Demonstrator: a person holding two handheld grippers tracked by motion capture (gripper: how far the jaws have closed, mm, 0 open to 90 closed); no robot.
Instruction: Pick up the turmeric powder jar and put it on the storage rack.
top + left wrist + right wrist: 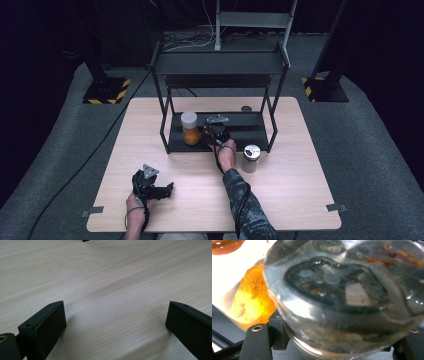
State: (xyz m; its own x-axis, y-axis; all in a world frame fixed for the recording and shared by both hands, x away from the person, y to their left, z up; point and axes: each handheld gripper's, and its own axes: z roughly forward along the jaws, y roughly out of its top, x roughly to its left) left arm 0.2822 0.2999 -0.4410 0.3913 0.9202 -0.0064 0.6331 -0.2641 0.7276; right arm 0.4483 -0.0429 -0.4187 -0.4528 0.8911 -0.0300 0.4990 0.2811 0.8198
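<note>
The right gripper (pixel 216 131) is reaching into the black shelf rack (pixel 220 65) at the far side of the table (pixel 300 190), working on the rack's lower tray, and it is carrying a clear glass jar (pixel 342 297): in the right gripper view the jar is sitting between the two black jaws, which are closed in against its sides, its rounded glass bulging right up at the camera with brownish strands showing inside near the top. Just to its left on that same tray the jar of orange stuff (pixel 190 128) with the white lid is standing upright, glowing bright orange in the right gripper view, close beside the held jar; whether the two are touching I can't tell. So by my reading one jar is already parked on the tray and the second is being placed next to it, not yet let go. Still out on the bare tabletop, just right of the person's forearm and outside the rack's near right leg, the silver-lidded jar (pixel 251 158) is waiting, and that one looks like the job left to do. Meanwhile the left gripper (pixel 150 186) is idling at the near left of the table, jaws spread wide with nothing between them, wood grain running beneath in the left gripper view.
</note>
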